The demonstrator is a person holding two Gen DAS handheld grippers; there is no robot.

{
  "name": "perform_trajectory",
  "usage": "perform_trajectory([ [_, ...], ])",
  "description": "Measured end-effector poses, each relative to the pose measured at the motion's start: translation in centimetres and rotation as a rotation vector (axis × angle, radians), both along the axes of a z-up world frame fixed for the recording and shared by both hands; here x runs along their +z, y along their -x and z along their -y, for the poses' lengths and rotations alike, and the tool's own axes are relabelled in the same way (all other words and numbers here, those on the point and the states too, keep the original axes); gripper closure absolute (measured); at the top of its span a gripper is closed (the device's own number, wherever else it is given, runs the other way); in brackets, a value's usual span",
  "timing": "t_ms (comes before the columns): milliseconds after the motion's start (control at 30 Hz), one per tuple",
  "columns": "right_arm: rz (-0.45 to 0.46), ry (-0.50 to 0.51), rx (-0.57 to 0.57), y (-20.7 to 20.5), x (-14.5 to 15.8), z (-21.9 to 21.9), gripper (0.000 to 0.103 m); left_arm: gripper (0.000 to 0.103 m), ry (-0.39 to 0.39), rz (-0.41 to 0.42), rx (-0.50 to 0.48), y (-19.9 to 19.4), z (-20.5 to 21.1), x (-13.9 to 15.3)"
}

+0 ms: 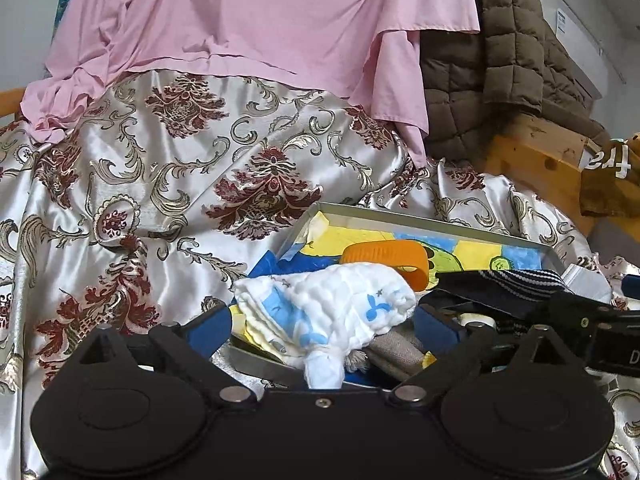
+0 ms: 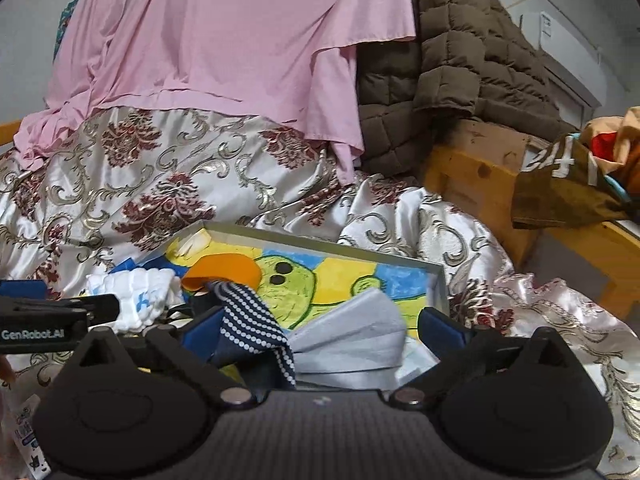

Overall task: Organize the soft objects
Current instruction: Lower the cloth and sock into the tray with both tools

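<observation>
Both grippers spread wide, holding nothing: left gripper (image 1: 326, 330), right gripper (image 2: 320, 332). White muslin cloth (image 1: 324, 312) lies in tray (image 1: 432, 222) beside dotted cloth (image 2: 252, 320). Looks light, floppy; pinch bunched fold.

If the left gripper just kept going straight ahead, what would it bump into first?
Most likely the white cloth with blue marks, lying in the tray right between the open left gripper fingers. The orange band sits just behind it, though depth is hard to judge here.

both wrist views sit low and close, facing the shared tray (image 1: 420, 222) and pink sheet (image 2: 240, 40).
</observation>
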State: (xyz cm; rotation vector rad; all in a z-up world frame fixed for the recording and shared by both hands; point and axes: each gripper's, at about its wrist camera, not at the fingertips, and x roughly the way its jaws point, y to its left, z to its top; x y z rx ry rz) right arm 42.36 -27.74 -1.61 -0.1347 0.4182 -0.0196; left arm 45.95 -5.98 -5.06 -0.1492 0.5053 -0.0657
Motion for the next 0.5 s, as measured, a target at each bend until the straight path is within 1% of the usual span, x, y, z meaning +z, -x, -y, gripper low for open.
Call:
perform_trajectory([
  [133, -0.016, -0.044, 0.013, 0.1, 0.2, 0.5, 0.000, 0.003, 0.000, 0.002, -0.002, 0.2, 0.1, 0.1],
  [300, -0.062, -0.160, 0.040, -0.2, 0.6, 1.4, 0.000, 0.003, 0.003, 0.003, -0.005, 0.4, 0.2, 0.1],
  [500, -0.113, -0.195, 0.076, -0.4, 0.7, 1.4, 0.000, 0.002, 0.000, 0.000, -0.004, 0.6, 0.2, 0.0],
])
